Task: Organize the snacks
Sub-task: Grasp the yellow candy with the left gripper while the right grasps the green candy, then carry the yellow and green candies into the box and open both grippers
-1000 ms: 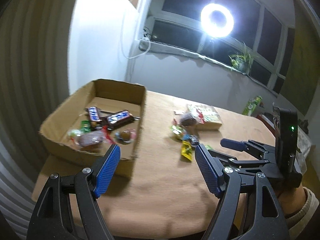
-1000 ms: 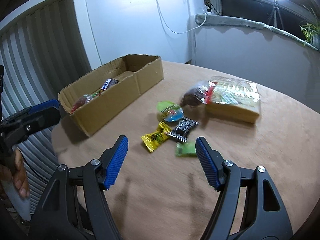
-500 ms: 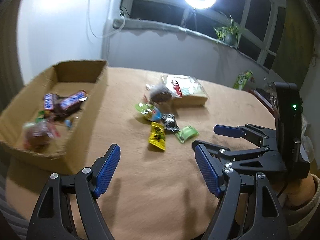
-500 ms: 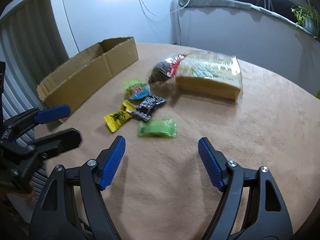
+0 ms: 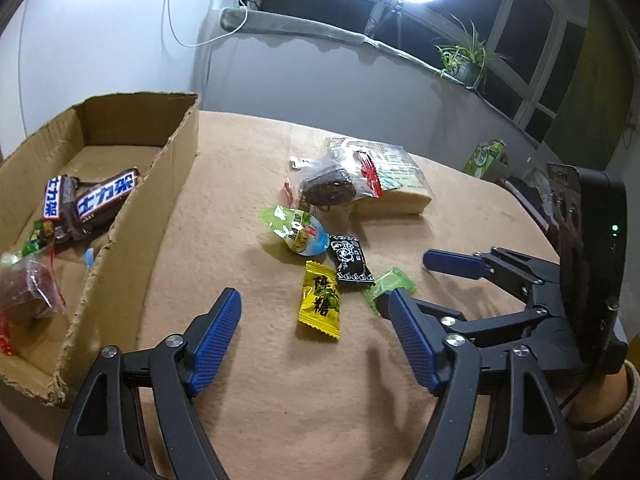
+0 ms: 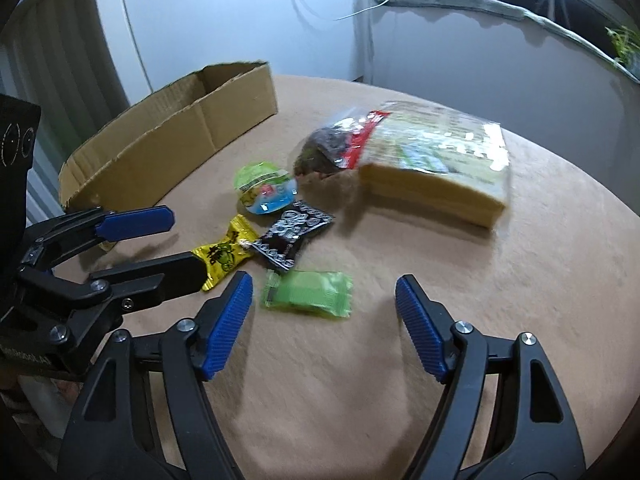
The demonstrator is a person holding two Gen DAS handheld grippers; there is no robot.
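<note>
Two wrist cameras looked low and close across the tan cloth-covered table [image 5: 248, 152].
Left view faced the far edge from the near edge; right view angled toward the brown cardboard box [image 6: 168, 148]. Both shared the yellow candy wrapper [image 5: 320, 300] [image 6: 224, 250].

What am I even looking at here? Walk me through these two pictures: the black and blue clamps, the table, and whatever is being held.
No robot here: a person carries a hand-held gripper in each hand, each with a camera looking along its two blue-padded fingers. One picture is from the left gripper, the other from the right gripper; each also sees the other one beside it. Both are open and hold nothing. On the tan table lie loose snacks: a yellow candy, a black packet, a green candy, a jelly cup, a dark pastry bag and a cracker pack. The cardboard box already holds chocolate bars.
</note>
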